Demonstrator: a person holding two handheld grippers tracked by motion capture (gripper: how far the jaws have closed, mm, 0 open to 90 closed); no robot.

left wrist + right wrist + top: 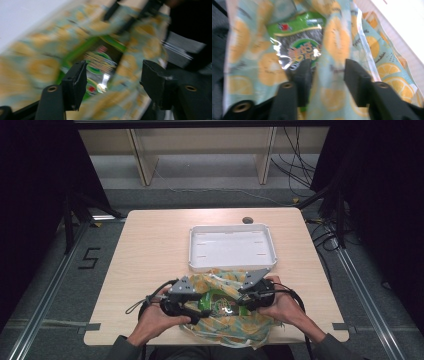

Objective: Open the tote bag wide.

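We see the lemon-print bag (235,317) at the table's (150,250) near edge, just before the white tray (232,247), a green snack packet (217,304) showing in its mouth; our left gripper (112,82) stands apart with bag cloth between its jaws, unpressed; our right gripper (327,75) straddles a fold, pinch unclear

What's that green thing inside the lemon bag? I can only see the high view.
Observer: The right gripper view shows a shiny green snack packet with a dark middle, inside the lemon-print bag.
Operator: Is my left gripper pinching the bag?
Observer: No. In the left gripper view the left gripper is open, with a fold of the bag between its jaws.
Operator: And the other one?
Observer: The right gripper also has its jaws apart around a fold of the bag.
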